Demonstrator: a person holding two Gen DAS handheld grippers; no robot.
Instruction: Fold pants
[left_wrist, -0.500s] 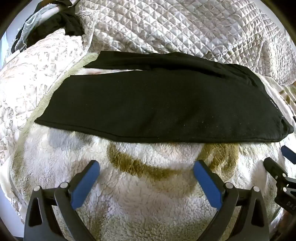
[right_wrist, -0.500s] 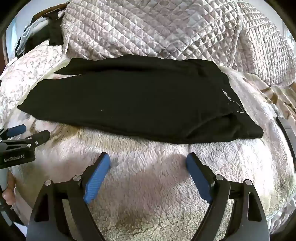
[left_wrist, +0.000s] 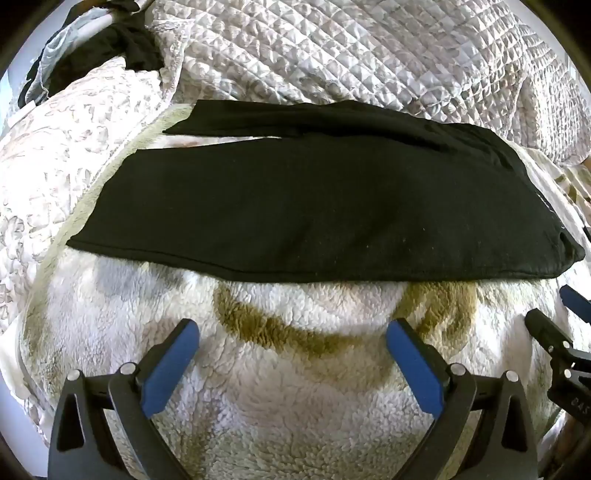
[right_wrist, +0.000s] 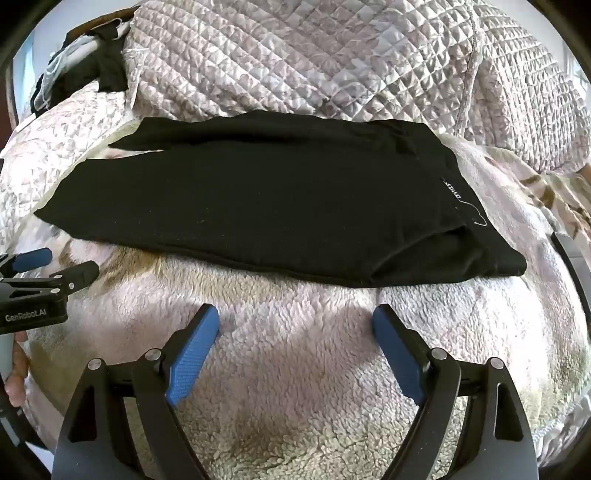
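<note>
One flat black pants (left_wrist: 314, 206) on fleece blanket (left_wrist: 295, 406)

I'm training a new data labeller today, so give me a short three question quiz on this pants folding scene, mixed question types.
1. True or false: the left hand-held gripper is clamped on the black pants.
2. Multiple choice: the pants lie on A) a wooden table, B) a fluffy fleece blanket, C) a tiled floor.
3. Fill in: the small white lettering on the waistband sits toward the ____ side of the right wrist view.

Key
1. False. Its jaws stand open over the blanket, short of the pants, as do those of the right hand-held gripper.
2. B.
3. Right.
</note>
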